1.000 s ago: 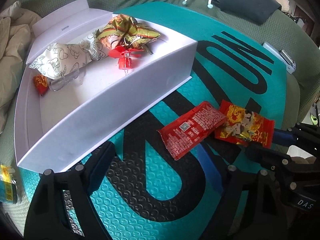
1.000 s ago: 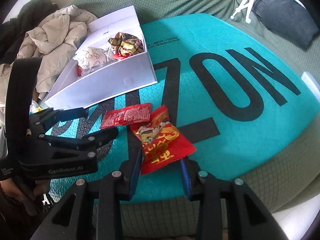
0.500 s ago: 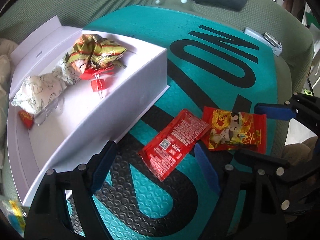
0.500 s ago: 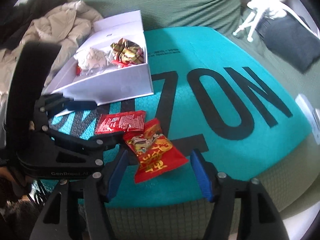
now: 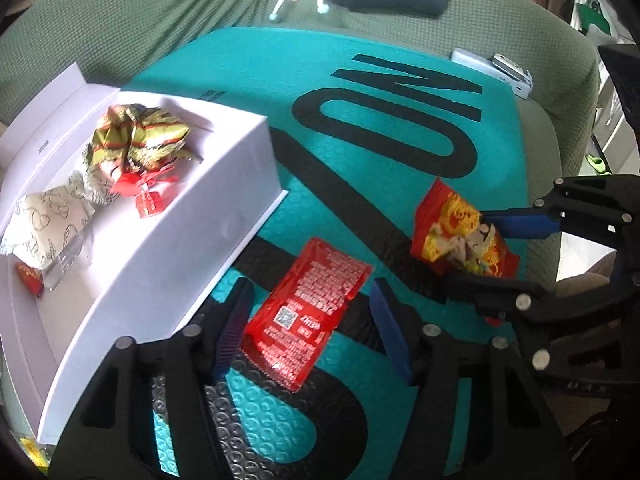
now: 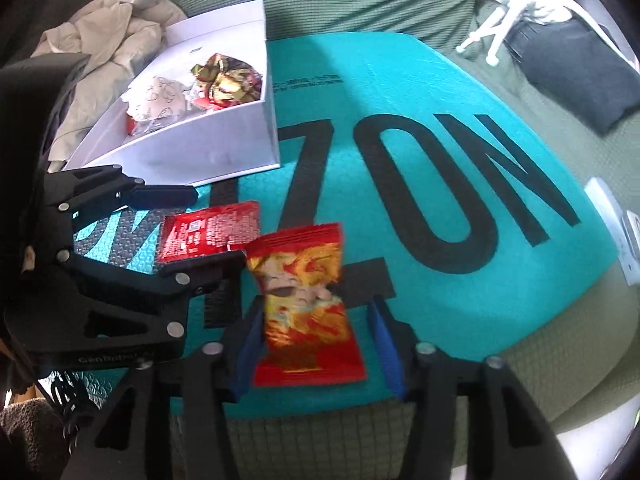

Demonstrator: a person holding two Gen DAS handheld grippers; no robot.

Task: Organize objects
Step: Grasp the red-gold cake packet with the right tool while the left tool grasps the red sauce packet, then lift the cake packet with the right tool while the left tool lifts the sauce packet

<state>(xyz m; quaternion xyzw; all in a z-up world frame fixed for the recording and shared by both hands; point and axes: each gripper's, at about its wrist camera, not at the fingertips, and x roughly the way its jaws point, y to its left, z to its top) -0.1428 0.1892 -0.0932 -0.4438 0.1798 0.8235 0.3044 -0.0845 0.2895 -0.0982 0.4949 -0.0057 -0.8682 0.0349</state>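
1. Left wrist view: white box (image 5: 168, 240) on the teal mat (image 5: 400, 92) holds a crumpled gold-green wrapper (image 5: 140, 140), a heart-print pouch (image 5: 48, 216) and small red pieces. The left gripper (image 5: 308, 332) has just been closing; its jaws straddle the red sachet (image 5: 308, 320), a gap on each side.
2. Only here: a pale device (image 5: 494, 70) at the mat's far edge.
3. Right wrist view: the right gripper (image 6: 316, 344) has just been closing around the red-yellow snack packet (image 6: 308, 300); firm clamp, cannot tell.
4. Only here: beige clothing (image 6: 112, 44) behind the box.
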